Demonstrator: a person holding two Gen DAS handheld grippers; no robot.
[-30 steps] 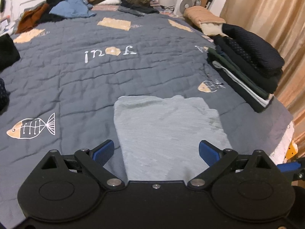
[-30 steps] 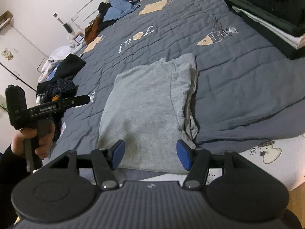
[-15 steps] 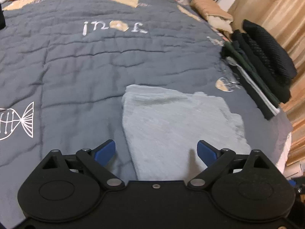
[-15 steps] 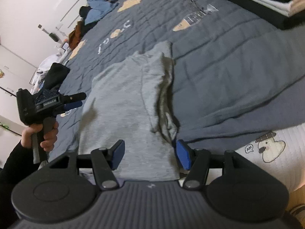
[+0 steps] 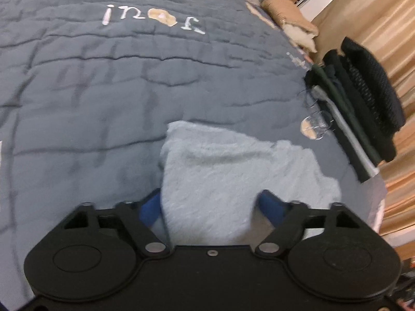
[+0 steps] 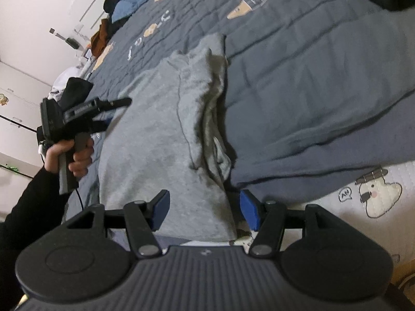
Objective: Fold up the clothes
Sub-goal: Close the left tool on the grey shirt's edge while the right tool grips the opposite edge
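Left gripper [image 5: 210, 207] sat low over the near left corner of the grey garment [image 5: 233, 171], jaws closing with the fabric edge between them; pads not yet visibly pressing on it. Right gripper [image 6: 205, 212] was spread wide and empty, straddling the near right corner of the same garment, not gripping.

Garment lay flat on the grey quilt [image 5: 90, 90] at the near edge of the bed, already folded lengthwise into a long panel. Its right side was bunched into a ridge of loose layers [image 6: 215, 119], possibly a tucked sleeve.

Handling guess: light, soft knit, no stiffness, so it'd sag and the layers would slide apart if only the top ply got pinched. Best hold looked like both near corners, biting through all layers, right side taken inboard of the loose ridge so it didn't spill out. Then lift together and carry the near edge toward the far edge.

Further off: stack of folded dark clothes [image 5: 363, 108] at the right edge of the bed, likely the drop spot. Unfolded heap [image 6: 129, 2] at the far end.
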